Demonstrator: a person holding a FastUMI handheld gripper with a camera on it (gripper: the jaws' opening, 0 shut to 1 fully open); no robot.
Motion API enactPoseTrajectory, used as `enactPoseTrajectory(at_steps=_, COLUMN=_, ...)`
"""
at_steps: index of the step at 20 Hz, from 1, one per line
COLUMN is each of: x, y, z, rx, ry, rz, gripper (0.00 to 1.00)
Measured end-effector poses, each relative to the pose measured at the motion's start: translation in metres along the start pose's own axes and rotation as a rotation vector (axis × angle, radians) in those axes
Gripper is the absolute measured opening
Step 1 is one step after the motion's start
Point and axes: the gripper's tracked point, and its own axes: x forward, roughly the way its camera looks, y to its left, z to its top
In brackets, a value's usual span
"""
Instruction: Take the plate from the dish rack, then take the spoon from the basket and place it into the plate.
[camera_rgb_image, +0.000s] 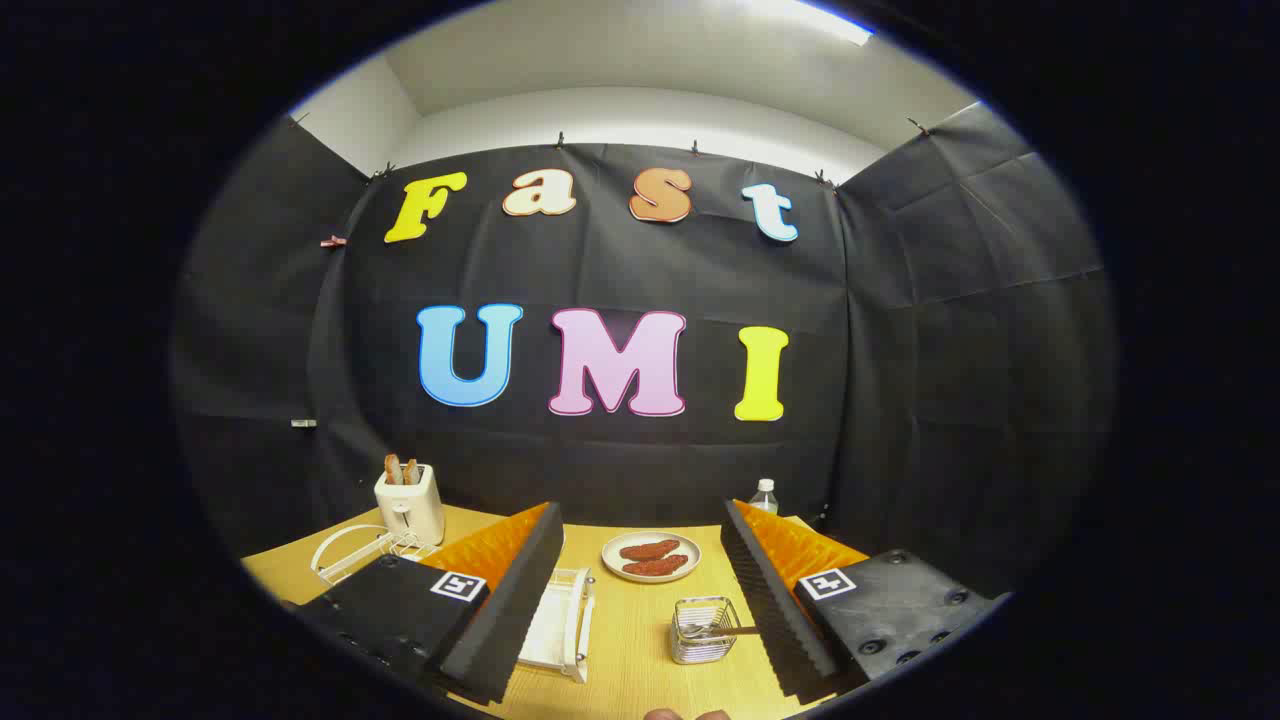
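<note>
Gripper view showed the gripper (640, 610) held above a wooden table (640, 660), its two fingers (515, 600) spread wide apart — nothing between them, nothing touched by either pad. They hung in the air over the tabletop.

Between the open fingers, and a little beyond their tips, sat a round plate (651, 556) flat on the table. Two dark reddish pieces of food (650, 557) lay on it side by side. Nearer than the plate and close beside the right finger stood a small wire basket (704, 629); the handle of a spoon (738, 630) stuck out of it toward that finger, though whether it touched the finger could not be told.

On the other side, just beside the left finger and partly hidden by it, lay a white dish rack (562, 630). I could not tell whether anything rested in its slots.

Farther left, beyond the left finger, a white wire holder (350, 553) lay on the table, and behind it stood a white toaster (409, 503) with two slices of toast (402, 470) upright in its slots. Beyond the right finger, near the black cloth wall, a clear bottle (764, 496) with a white cap stood upright — only its upper part seen over the finger.
</note>
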Motion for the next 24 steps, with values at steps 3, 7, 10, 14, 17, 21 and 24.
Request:
enactPoseTrajectory(at_steps=3, x=0.001, y=0.0, z=-0.006, rx=-0.015, ry=0.008, rz=-0.011, gripper=0.97)
enactPoseTrajectory(at_steps=7, x=-0.001, y=0.002, z=-0.01, rx=-0.016, ry=0.026, rz=-0.018, gripper=0.97)
enactPoseTrajectory(at_steps=10, x=-0.002, y=0.003, z=-0.011, rx=-0.021, ry=0.026, rz=-0.024, gripper=0.97)
enactPoseTrajectory(at_steps=14, x=-0.003, y=0.009, z=-0.018, rx=-0.023, ry=0.05, rz=-0.02, gripper=0.97)
enactPoseTrajectory(at_steps=17, x=-0.004, y=0.015, z=-0.018, rx=-0.027, ry=0.056, rz=-0.013, gripper=0.97)
enactPoseTrajectory(at_steps=21, x=0.0, y=0.022, z=-0.018, rx=-0.025, ry=0.057, rz=-0.007, gripper=0.97)
enactPoseTrajectory(at_steps=24, x=0.008, y=0.027, z=-0.02, rx=-0.057, ry=0.089, rz=-0.014, gripper=0.97)
